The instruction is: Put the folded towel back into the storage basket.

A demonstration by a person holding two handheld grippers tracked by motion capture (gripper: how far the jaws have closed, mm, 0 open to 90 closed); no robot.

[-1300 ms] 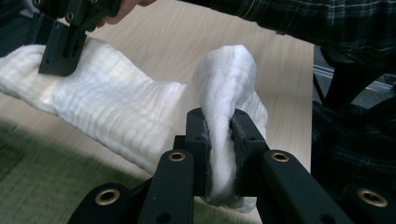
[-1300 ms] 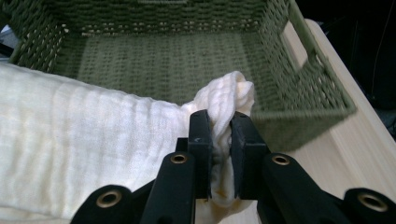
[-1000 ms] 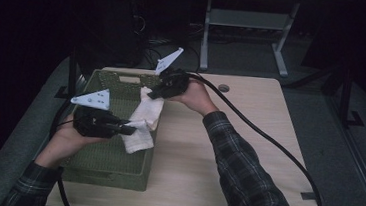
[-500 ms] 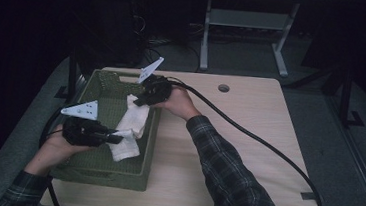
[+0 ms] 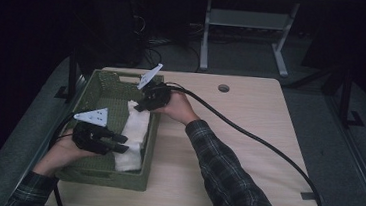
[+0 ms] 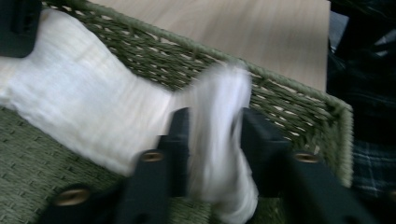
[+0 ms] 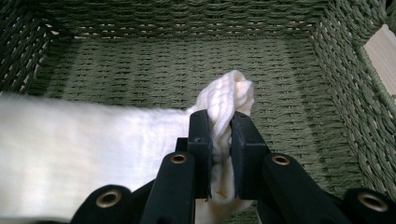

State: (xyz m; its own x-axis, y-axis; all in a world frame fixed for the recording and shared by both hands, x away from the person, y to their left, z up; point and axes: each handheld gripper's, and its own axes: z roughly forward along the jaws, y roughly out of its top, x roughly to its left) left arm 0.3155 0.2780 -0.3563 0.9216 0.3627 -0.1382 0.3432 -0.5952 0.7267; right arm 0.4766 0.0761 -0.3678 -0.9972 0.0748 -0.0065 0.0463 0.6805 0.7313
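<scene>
A white cloth [image 5: 134,129] lies stretched along the right inner wall of a green woven basket [image 5: 102,179] at the table's left. My right gripper [image 5: 138,107] is at the cloth's far end, shut on a bunched corner [image 7: 229,100] just above the basket floor [image 7: 187,60]. My left gripper [image 5: 122,144] is at the near end. Its jaws have just been opening, and in the left gripper view they stand apart with the cloth's end [image 6: 217,140] hanging loosely between them. The cloth's middle [image 6: 93,116] rests against the basket wall [image 6: 289,102].
The light wooden table [image 5: 248,134] extends right of the basket, with a cable hole [image 5: 223,88] near its far edge. The right gripper's black cable [image 5: 267,148] trails across the table to the near right. A plaid sleeve [image 5: 224,182] crosses the table's middle.
Both hands came down and to the left, lowering the cloth into the basket, where it now lies flat. The left jaws have spread apart around the cloth's end.
</scene>
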